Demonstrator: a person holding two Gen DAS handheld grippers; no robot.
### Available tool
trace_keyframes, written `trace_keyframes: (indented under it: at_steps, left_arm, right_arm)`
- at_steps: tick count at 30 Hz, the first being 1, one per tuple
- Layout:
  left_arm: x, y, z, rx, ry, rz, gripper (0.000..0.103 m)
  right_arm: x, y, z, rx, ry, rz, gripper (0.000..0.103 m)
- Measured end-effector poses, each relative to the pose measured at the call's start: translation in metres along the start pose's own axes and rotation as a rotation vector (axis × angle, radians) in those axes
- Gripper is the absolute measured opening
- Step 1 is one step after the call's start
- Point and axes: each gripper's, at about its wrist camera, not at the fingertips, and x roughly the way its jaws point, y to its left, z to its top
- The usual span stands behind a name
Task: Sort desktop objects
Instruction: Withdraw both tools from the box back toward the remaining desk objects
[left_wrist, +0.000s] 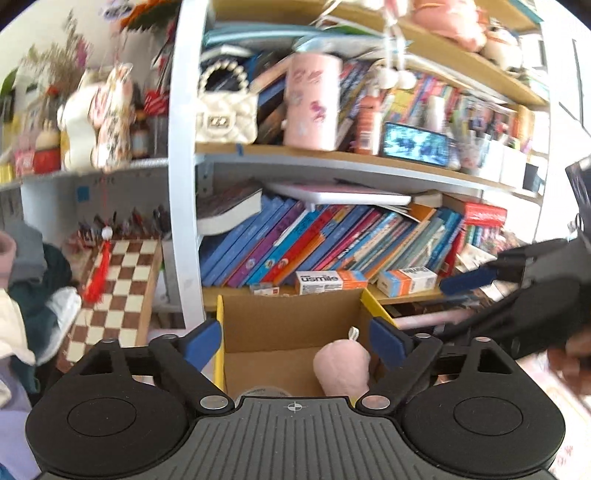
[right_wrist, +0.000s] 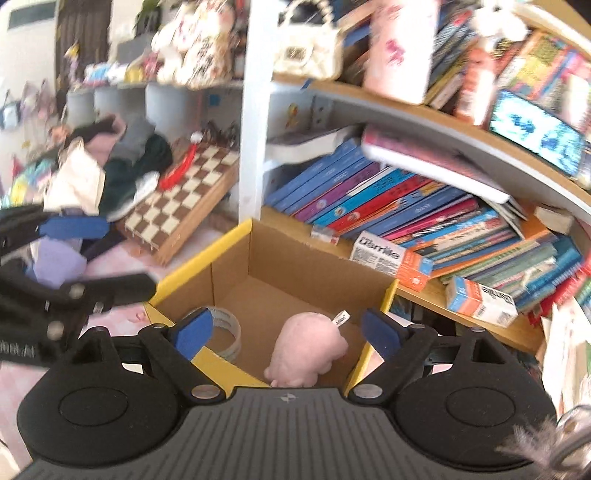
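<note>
Two tongs hang over an open cardboard box, and neither grips anything. In the left wrist view the left tongs (left_wrist: 295, 341) stand with blue-padded fingers (left_wrist: 201, 341) spread wide at the lower middle of the frame, the cardboard box (left_wrist: 288, 314) showing in the gap between them. Inside that box, toward its right wall, lies a pink plush toy (left_wrist: 341, 363) with a small white tag at its top end. A roll of clear tape (left_wrist: 264, 390) peeks out at the bottom edge of the box, just above the gripper body and mostly hidden. At the right edge of this frame the right tongs (left_wrist: 472, 295) reach in from the side; one blue finger points left toward the shelf, and the gap below it looks empty.

In the right wrist view the right tongs (right_wrist: 286, 332) are likewise spread, at the lower middle, framing the same box (right_wrist: 280, 254) with its yellow-edged flaps. The plush toy (right_wrist: 308, 349) rests on the box floor near the right wall, the tape roll (right_wrist: 227, 332) near the left wall, the two apart. At the left edge the left tongs (right_wrist: 92, 254) enter, fingers parted and bare.

Behind the box runs a bookshelf (left_wrist: 332, 162) crowded with leaning books; a chessboard (left_wrist: 118, 291) tilts at the lower left of the left view.
</note>
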Motion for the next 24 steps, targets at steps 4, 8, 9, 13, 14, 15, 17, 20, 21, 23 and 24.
trace_keyframes:
  at_steps: [4,8,9,13,14,15,17,20,21,23,24]
  left_arm:
    - [-0.022,-0.003,-0.005,0.037,0.001,-0.013,0.099]
    - [-0.042,-0.001,-0.015,0.037,0.018,-0.013,0.101]
    - [-0.046,0.0,-0.018,0.038,0.025,-0.012,0.102]
    - [-0.06,0.005,-0.031,0.042,0.056,-0.004,0.102]
    - [-0.064,0.006,-0.034,0.039,0.06,0.0,0.102]
    - [-0.067,0.008,-0.037,0.035,0.064,0.004,0.102]
    - [-0.072,0.01,-0.042,0.022,0.071,0.007,0.102]
    - [-0.08,0.013,-0.049,0.003,0.078,0.008,0.102]
    - [-0.082,0.013,-0.051,-0.001,0.079,0.008,0.102]
    - [-0.086,0.014,-0.055,-0.007,0.084,0.007,0.102]
    - [-0.088,0.014,-0.057,-0.009,0.087,0.006,0.102]
  right_arm:
    - [-0.031,0.003,-0.011,0.069,-0.04,-0.04,0.092]
    - [-0.06,0.008,-0.028,0.123,-0.066,-0.084,0.095]
    - [-0.067,0.01,-0.034,0.135,-0.069,-0.096,0.096]
    - [-0.088,0.015,-0.057,0.192,-0.064,-0.13,0.096]
    - [-0.093,0.016,-0.063,0.205,-0.06,-0.139,0.097]
    - [-0.096,0.017,-0.068,0.219,-0.055,-0.146,0.097]
    - [-0.101,0.018,-0.079,0.25,-0.04,-0.156,0.097]
    - [-0.107,0.022,-0.094,0.291,-0.02,-0.172,0.097]
    - [-0.109,0.024,-0.098,0.3,-0.014,-0.179,0.097]
    - [-0.111,0.029,-0.106,0.313,-0.009,-0.19,0.097]
    - [-0.112,0.032,-0.11,0.315,-0.008,-0.197,0.097]
